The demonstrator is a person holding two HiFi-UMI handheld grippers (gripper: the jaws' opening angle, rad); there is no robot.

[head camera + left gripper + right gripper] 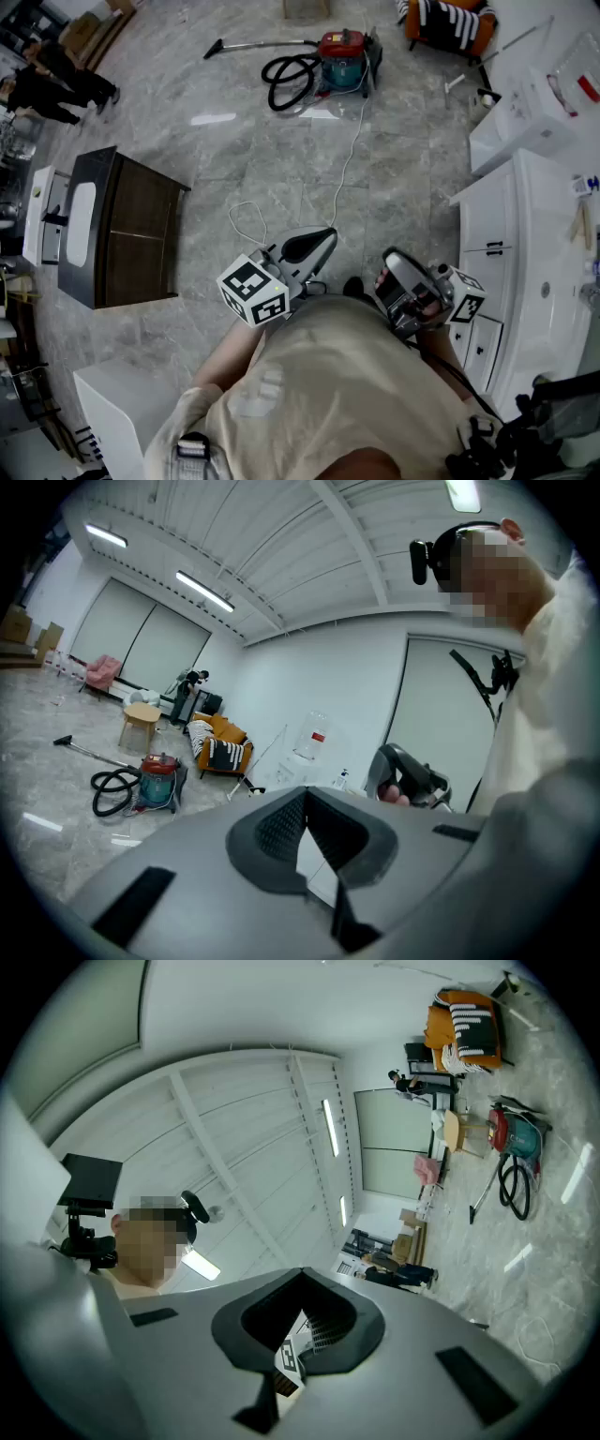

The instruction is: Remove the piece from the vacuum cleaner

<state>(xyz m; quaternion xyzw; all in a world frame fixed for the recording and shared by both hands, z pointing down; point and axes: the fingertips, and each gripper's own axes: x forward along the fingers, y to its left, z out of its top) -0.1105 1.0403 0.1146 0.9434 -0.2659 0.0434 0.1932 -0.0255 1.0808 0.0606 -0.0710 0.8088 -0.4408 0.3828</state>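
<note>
While the vacuum [342, 58] sits near the floor's far edge, its hose [289, 82] coiled beside it and its wand [258, 43] stretched along the floor, the head view shows the person standing well apart from it. The left gripper [319, 242] and right gripper [398, 272] are both held close to the chest and carry nothing.

From the left gripper view, its fingers are clenched together on nothing, and the vacuum lies far across the floor.

From the right gripper view, those fingers are likewise pressed together and empty. They tilt up toward the ceiling, and the vacuum is small at the right.

I'd judge the task not begun. No piece is off, so the approach, the grip and the pull all remain.
</note>
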